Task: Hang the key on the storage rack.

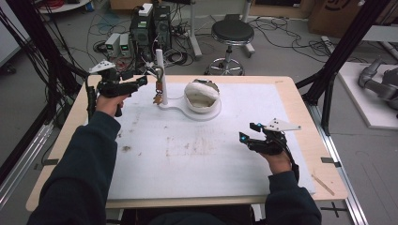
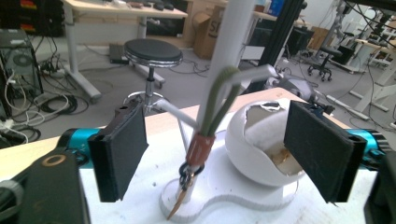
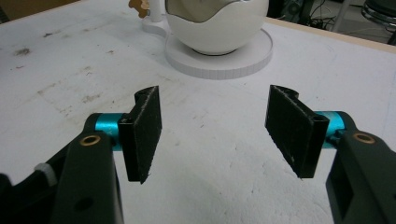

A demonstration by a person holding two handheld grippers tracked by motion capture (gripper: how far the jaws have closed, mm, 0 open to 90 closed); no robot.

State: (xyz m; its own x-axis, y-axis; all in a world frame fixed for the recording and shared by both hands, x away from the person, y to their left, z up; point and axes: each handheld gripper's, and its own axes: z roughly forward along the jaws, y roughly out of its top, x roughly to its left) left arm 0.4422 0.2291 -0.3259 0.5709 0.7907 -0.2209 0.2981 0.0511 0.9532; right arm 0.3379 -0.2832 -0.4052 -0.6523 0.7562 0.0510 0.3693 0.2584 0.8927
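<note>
A white stand (image 1: 159, 65) rises at the table's far side, with a thin pole and side arms. From one arm a green cord loop (image 2: 219, 98) hangs down, carrying a brown barrel (image 2: 199, 148), a black chain link and a small tan charm (image 1: 158, 96). My left gripper (image 1: 143, 82) (image 2: 218, 151) is open; the hanging charm lies between its pads without touching them. A white cracked-egg shell bowl (image 1: 202, 96) (image 2: 252, 154) (image 3: 215, 28) sits on the stand's round base (image 3: 219, 63). My right gripper (image 1: 248, 135) (image 3: 219, 130) hovers open over the white mat with nothing in it.
A white mat (image 1: 197, 159) covers most of the wooden table (image 1: 305, 112). Beyond the far edge are a black stool (image 1: 231, 33), computer boxes (image 1: 150, 28) and floor cables. Black frame posts (image 1: 338, 56) stand at both sides.
</note>
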